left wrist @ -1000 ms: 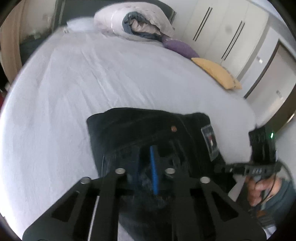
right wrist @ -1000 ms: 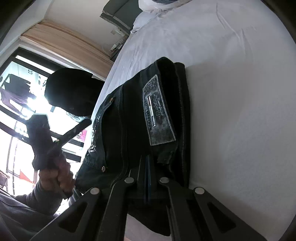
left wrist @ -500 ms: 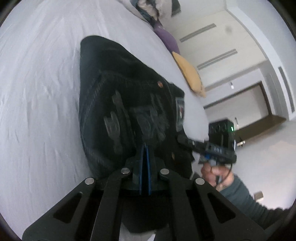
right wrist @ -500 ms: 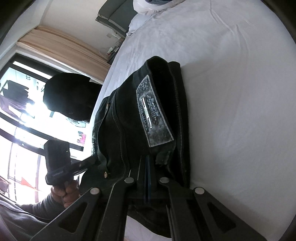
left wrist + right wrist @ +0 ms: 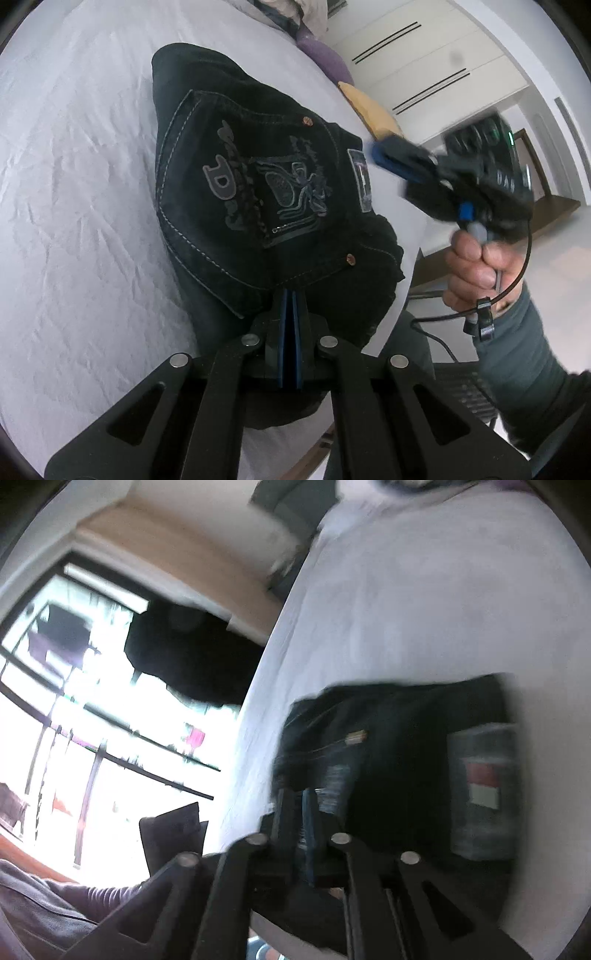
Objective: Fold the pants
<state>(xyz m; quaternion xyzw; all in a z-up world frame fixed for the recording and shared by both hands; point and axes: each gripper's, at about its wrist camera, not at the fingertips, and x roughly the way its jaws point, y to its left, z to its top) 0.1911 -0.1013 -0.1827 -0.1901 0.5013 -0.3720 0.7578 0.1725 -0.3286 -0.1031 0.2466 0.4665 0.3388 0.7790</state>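
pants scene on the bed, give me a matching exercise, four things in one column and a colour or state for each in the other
Things:
1. pants
2. left claw
3. bed sheet
4. cushion

Colour or state:
A. white, wrinkled
B. yellow
C. black, folded, pocket print up
D. shut on the pants' edge

Pairs: 1-C, 2-D, 3-A, 4-B

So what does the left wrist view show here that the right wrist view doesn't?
Only the left wrist view shows the embroidered back pocket, the yellow pillow, the wardrobe doors, and the right tool off the fabric, blurred, with the hand gripping it. Only the right wrist view shows the bright window and the curtain. Both show the folded dark pants on the white bed and their waistband patch. The left tool is clamped on the pants' near edge.
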